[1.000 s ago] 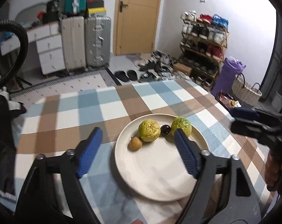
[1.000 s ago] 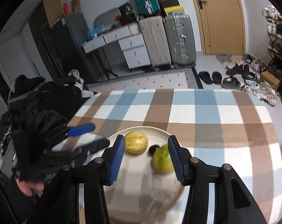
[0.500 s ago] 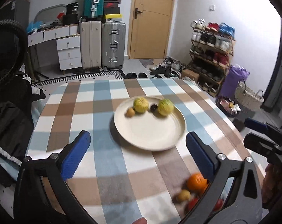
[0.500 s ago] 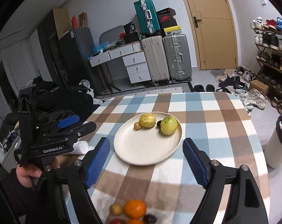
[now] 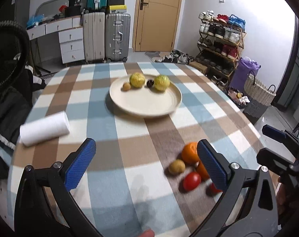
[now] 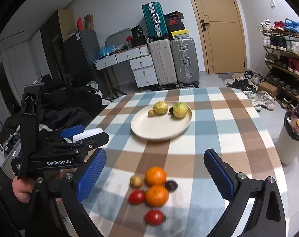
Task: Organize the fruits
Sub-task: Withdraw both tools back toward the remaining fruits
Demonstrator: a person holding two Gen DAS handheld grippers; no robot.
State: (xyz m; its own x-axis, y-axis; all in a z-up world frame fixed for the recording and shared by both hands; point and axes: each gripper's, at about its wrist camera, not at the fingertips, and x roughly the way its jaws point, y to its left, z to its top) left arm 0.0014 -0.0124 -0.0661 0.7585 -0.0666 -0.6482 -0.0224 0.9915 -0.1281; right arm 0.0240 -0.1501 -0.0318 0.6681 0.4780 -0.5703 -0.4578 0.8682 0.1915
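On my left lay a white paper roll (image 5: 44,128), near the table's (image 5: 114,177) edge. My left gripper (image 5: 146,163) stood wide open and empty. Far off, the plate (image 6: 161,127) carried four fruits. The near fruit pile (image 6: 152,189) lay blurred between my right gripper's (image 6: 155,174) empty, still opening fingers. In the left view a finger (image 5: 211,166) hid part of that pile.
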